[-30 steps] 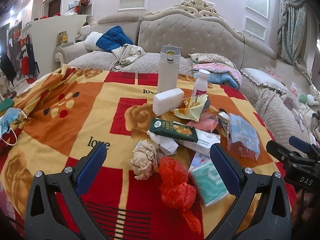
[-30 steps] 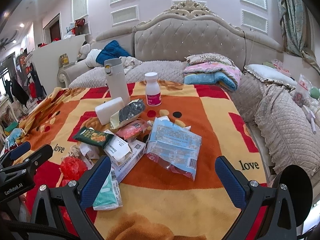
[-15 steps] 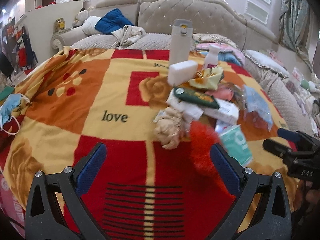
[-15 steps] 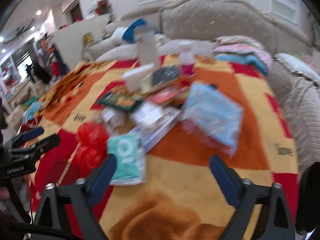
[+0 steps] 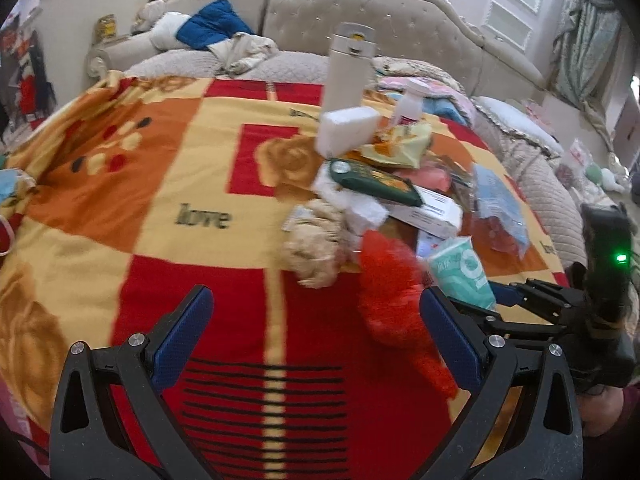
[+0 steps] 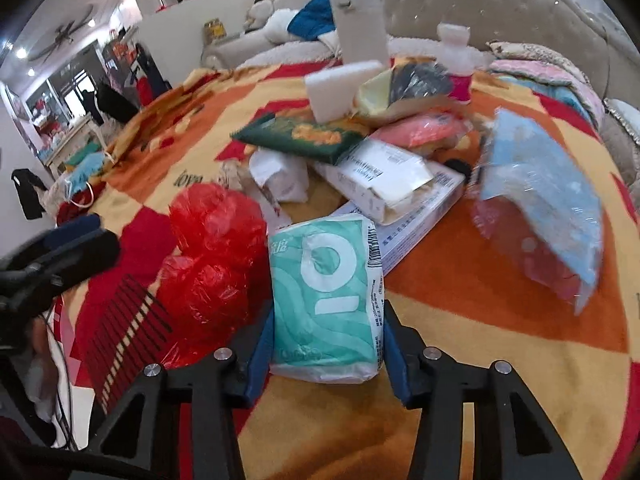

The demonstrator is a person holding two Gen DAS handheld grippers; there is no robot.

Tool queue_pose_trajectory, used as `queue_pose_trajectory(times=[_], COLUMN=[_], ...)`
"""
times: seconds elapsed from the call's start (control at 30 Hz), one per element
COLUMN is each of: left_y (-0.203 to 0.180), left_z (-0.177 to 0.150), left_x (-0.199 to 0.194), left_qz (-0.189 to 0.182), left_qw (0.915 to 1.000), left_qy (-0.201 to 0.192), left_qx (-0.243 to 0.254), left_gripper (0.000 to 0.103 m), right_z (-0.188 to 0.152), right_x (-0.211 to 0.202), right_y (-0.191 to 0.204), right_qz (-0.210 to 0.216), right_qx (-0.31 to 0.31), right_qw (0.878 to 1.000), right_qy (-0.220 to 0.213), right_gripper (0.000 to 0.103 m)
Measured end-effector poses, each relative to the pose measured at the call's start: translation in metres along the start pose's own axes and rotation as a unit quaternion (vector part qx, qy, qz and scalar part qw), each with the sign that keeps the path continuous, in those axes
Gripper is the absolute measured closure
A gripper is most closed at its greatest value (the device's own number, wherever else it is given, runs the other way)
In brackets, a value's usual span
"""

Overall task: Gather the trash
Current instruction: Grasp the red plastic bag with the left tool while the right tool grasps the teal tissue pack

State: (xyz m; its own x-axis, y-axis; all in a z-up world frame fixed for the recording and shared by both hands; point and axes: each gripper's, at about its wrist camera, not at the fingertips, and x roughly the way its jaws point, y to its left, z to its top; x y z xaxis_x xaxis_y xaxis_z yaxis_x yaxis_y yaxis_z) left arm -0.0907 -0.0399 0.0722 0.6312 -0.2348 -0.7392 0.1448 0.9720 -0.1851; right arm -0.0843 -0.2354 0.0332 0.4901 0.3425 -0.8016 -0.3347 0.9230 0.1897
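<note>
A pile of trash lies on a red, orange and yellow blanket point(image 5: 200, 216). My right gripper point(image 6: 326, 344) is shut on a teal tissue pack point(image 6: 324, 300), its blue pads on both sides; the pack also shows in the left wrist view point(image 5: 460, 272). A crumpled red plastic bag point(image 6: 212, 248) lies just left of the pack. My left gripper point(image 5: 316, 332) is open and empty above the blanket, with the red bag point(image 5: 392, 292) by its right finger. A crumpled beige paper wad point(image 5: 316, 244) lies beyond it.
Further back lie a green snack packet point(image 6: 304, 136), white boxes point(image 6: 384, 176), a blue plastic packet point(image 6: 540, 200), a white foam block point(image 5: 348, 132), a white flask point(image 5: 348, 64) and a small bottle point(image 6: 456, 60). A padded sofa point(image 5: 400, 28) stands behind.
My right gripper moved forward and left and closed on the teal tissue pack. My left gripper drew back and left from the pile and stays open.
</note>
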Motion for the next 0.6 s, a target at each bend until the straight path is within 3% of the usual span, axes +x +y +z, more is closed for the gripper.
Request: queue_pose_trajectory(times=[0.13,0.23,0.27,0.4,0.6], left_y=[-0.025,-0.04,-0.041,-0.055,-0.091], left_z=[0.001,-0.001,-0.003,0.002,0.016], left_x=[0.021,0.042,0.047,0.038,0.022], left_qz=[-0.023,-0.018,-0.025,-0.04,-0.109], left_qw=[0.9995,0.9982,0.9975,0.997,0.9911], left_qy=[0.017,0.05,0.059,0.052,0.052], left_qx=[0.016,0.03,0.029,0.04,0.056], left_gripper=[0.005,0.046,0.067,0.075,0.075], right_z=[-0.007,-0.015,-0.018,-0.029,-0.043], right_x=[-0.025,-0.042,-0.049,-0.072,-0.099], right_y=[-0.017,-0.033,-0.04,-0.058,-0.096], right_qz=[-0.009,-0.007,-0.003,0.003,-0.034], right_qx=[0.009,0.032,0.041,0.058,0.092], right_qw=[1.0,0.999,0.999,0.997,0.993], right_qy=[-0.015,-0.027,-0.032,-0.051,-0.07], right_gripper=[0.056,0.056,0.056,0.056,0.056])
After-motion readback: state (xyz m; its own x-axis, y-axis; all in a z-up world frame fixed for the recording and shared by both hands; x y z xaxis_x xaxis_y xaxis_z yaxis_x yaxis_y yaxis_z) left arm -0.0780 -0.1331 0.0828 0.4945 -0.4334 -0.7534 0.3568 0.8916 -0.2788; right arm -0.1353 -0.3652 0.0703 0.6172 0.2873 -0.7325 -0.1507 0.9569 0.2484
